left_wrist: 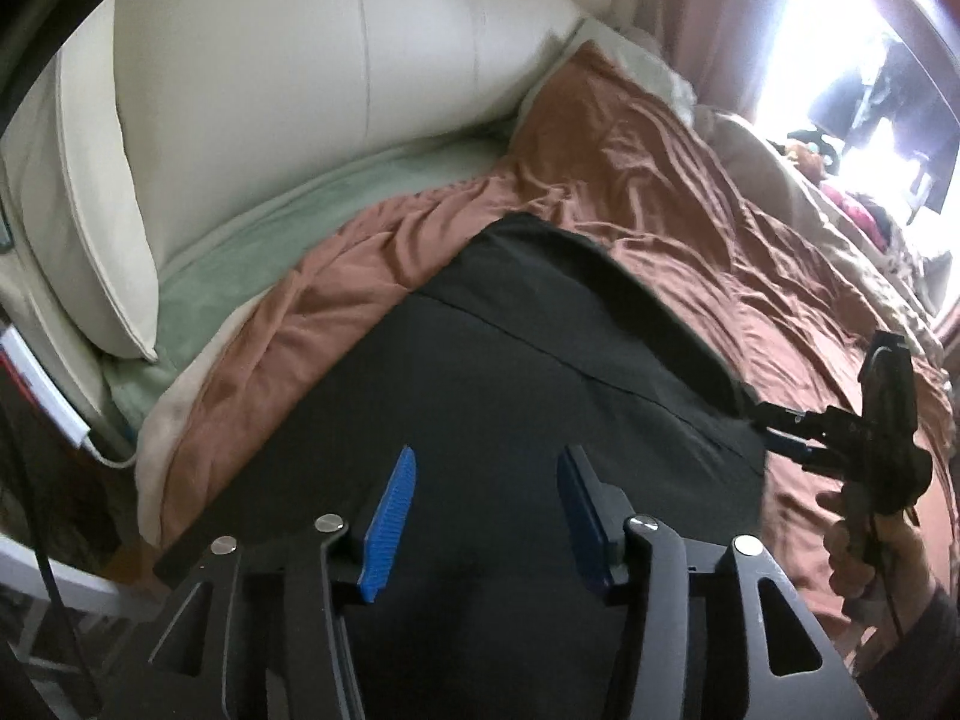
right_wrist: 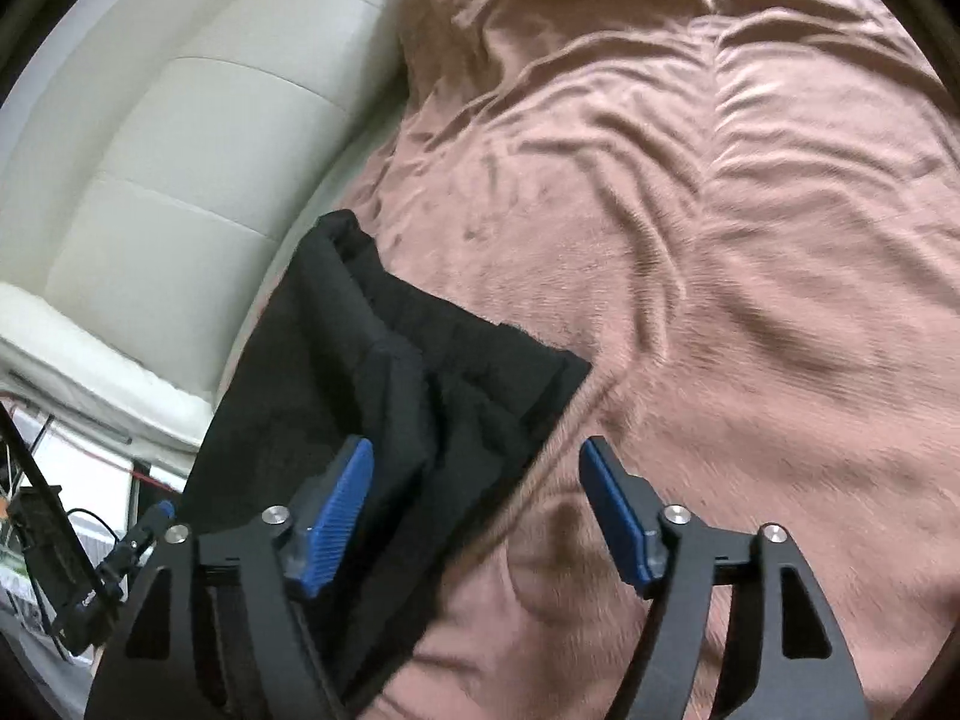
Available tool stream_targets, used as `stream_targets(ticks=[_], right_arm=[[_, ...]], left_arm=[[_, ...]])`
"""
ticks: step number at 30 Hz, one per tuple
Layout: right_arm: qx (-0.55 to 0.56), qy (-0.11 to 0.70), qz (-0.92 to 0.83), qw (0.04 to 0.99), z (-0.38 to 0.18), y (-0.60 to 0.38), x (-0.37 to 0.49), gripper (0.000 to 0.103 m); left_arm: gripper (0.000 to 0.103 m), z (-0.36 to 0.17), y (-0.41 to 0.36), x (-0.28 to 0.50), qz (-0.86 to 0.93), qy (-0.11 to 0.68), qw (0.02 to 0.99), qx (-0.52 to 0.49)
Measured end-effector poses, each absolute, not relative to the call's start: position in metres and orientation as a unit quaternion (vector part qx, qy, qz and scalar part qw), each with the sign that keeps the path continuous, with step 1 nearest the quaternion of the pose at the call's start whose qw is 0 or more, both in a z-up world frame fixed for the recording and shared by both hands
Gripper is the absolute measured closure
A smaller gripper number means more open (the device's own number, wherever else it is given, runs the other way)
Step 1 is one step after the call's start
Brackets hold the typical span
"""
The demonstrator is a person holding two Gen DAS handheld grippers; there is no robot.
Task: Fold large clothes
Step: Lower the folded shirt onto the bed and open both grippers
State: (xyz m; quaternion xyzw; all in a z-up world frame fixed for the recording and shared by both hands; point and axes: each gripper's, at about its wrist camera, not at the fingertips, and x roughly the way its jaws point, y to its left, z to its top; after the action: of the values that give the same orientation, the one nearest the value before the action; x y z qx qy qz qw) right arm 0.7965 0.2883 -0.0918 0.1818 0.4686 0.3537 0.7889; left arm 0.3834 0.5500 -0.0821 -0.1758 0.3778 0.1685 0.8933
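A large black garment lies flat on a brown bedspread. My left gripper is open above the garment's near part, its blue pads holding nothing. In the left wrist view my right gripper sits at the garment's right edge. In the right wrist view the garment lies folded over in layers with a corner toward the right. My right gripper is open over that corner, with the left pad above the cloth and the right pad above the bedspread.
A cream padded headboard and a pale green sheet border the bed on the left. The headboard also shows in the right wrist view. A bright window and clutter lie beyond the bed. Cables and equipment stand beside the bed.
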Motion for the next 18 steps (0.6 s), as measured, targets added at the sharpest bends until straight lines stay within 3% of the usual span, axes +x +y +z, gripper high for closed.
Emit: stream_targets(ticks=[3,5,10,14,18], right_arm=[[0.173,0.463,0.358,0.792,-0.081,0.278,0.785,0.026],[0.162,0.456,0.362,0.796,-0.067,0.270,0.771,0.021],[0.132,0.439,0.362,0.812,-0.039,0.231,0.737,0.020],[0.117,0.412,0.366,0.826,-0.012,0.199,0.701,0.001],[0.097,0.390,0.368,0.838,0.012,0.166,0.656,0.000]], left_arm=[[0.029,-0.071,0.531,0.375,0.163,0.370,0.900,-0.163],[0.008,-0.063,0.515,0.369,0.159,0.370,0.902,-0.157],[0.003,-0.043,0.482,0.350,0.149,0.358,0.908,-0.159],[0.001,-0.025,0.458,0.333,0.162,0.353,0.907,-0.164],[0.000,-0.003,0.427,0.310,0.172,0.331,0.914,-0.161]])
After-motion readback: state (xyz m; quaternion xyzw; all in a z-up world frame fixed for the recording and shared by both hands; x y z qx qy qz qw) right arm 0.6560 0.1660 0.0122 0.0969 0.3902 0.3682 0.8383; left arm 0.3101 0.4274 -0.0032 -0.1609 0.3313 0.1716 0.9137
